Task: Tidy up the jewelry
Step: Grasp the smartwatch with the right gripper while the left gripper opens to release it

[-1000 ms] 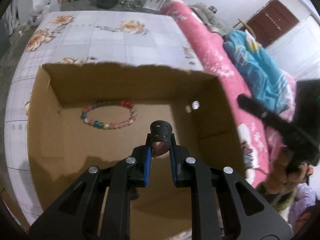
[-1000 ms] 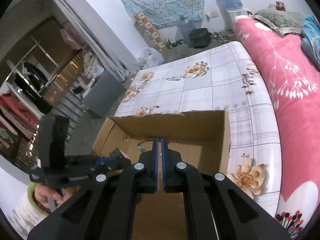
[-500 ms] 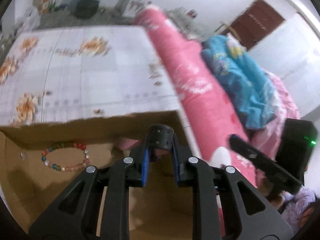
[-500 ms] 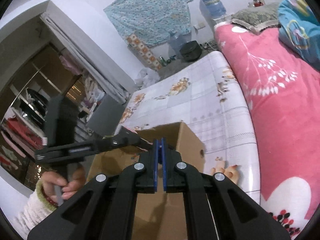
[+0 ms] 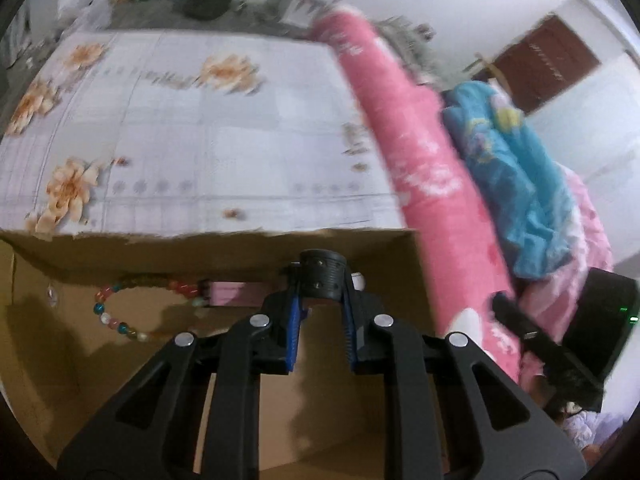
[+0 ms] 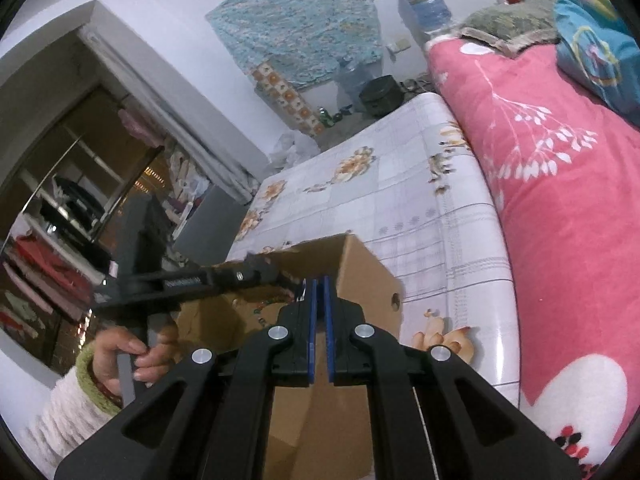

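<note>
Pale printed strip on left hand-held gripper (image 6: pixel 296 280) arm, too blurred to read; no other text.

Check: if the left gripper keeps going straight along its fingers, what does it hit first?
Probably the far wall of the cardboard box: the left gripper, shut on a black band, points at it. Depth is unclear; it could reach the floor first.
</note>
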`<state>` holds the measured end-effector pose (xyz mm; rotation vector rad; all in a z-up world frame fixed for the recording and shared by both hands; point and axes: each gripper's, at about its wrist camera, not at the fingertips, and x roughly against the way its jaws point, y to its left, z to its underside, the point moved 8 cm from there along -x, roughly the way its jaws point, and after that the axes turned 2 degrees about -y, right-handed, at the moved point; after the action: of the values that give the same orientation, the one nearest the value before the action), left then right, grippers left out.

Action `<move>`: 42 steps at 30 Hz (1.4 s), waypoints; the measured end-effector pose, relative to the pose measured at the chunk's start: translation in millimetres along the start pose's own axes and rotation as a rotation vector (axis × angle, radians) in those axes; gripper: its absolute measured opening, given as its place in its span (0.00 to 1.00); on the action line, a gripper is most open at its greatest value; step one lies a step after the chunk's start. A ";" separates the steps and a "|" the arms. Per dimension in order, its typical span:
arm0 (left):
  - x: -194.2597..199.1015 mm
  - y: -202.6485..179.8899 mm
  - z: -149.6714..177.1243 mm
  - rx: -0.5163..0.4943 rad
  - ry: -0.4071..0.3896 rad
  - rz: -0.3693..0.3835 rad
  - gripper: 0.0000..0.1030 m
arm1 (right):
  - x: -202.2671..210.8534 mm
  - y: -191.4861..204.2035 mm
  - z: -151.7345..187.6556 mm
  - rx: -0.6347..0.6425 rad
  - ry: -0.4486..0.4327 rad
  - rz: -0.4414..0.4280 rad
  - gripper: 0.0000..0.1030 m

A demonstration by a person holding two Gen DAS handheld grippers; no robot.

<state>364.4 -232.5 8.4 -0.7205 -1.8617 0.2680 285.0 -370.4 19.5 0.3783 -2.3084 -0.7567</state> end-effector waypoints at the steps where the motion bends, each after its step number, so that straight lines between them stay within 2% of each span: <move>1: 10.0 -10.2 -2.0 -0.013 -0.023 0.021 0.16 | 0.4 3.7 1.1 0.012 0.002 -0.008 0.05; 3: 32.3 -31.2 -6.5 -0.044 -0.065 0.055 0.15 | 0.4 16.7 6.6 0.052 0.009 -0.022 0.07; 4: 42.0 -38.9 -8.7 -0.055 -0.084 0.066 0.15 | 0.6 19.8 8.9 0.063 0.012 -0.027 0.15; 5: 53.4 -46.7 -11.1 -0.066 -0.105 0.081 0.15 | 0.3 25.0 12.3 0.077 0.015 -0.033 0.27; 7: 78.6 -63.3 -15.0 -0.089 -0.149 0.116 0.15 | 0.9 39.4 20.8 0.121 0.004 -0.049 0.39; 10: 113.8 -86.3 -16.6 -0.113 -0.204 0.164 0.15 | 7.6 55.2 28.7 0.135 -0.038 -0.102 0.47; 13: 144.3 -108.2 -14.2 -0.138 -0.244 0.211 0.15 | 20.8 55.2 32.0 -0.019 -0.089 -0.286 0.51; 17: 172.5 -131.9 -8.6 -0.170 -0.276 0.260 0.15 | 29.9 45.7 37.8 -0.330 -0.117 -0.617 0.55; 22: 214.2 -159.3 0.6 -0.204 -0.316 0.338 0.15 | 30.3 53.4 42.4 -0.518 -0.126 -0.823 0.62; 26: 239.8 -171.4 7.9 -0.203 -0.338 0.406 0.15 | 35.6 64.8 39.9 -0.651 -0.171 -1.014 0.69; 31: 267.6 -185.2 16.6 -0.222 -0.378 0.447 0.15 | 31.7 83.8 43.2 -0.738 -0.173 -1.135 0.70; 36: 280.1 -182.3 21.2 -0.220 -0.397 0.448 0.15 | 29.4 102.8 46.3 -0.765 -0.172 -1.201 0.70; 39: 283.1 -174.3 22.5 -0.208 -0.399 0.447 0.15 | 33.0 105.9 43.8 -0.764 -0.186 -1.205 0.60; 42: 286.0 -170.1 19.6 -0.196 -0.412 0.454 0.15 | 31.5 109.8 41.4 -0.758 -0.171 -1.186 0.54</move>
<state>216.4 -194.8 304.7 -1.3035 -2.1100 0.5641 227.0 -280.7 77.4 1.3560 -1.5513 -2.1622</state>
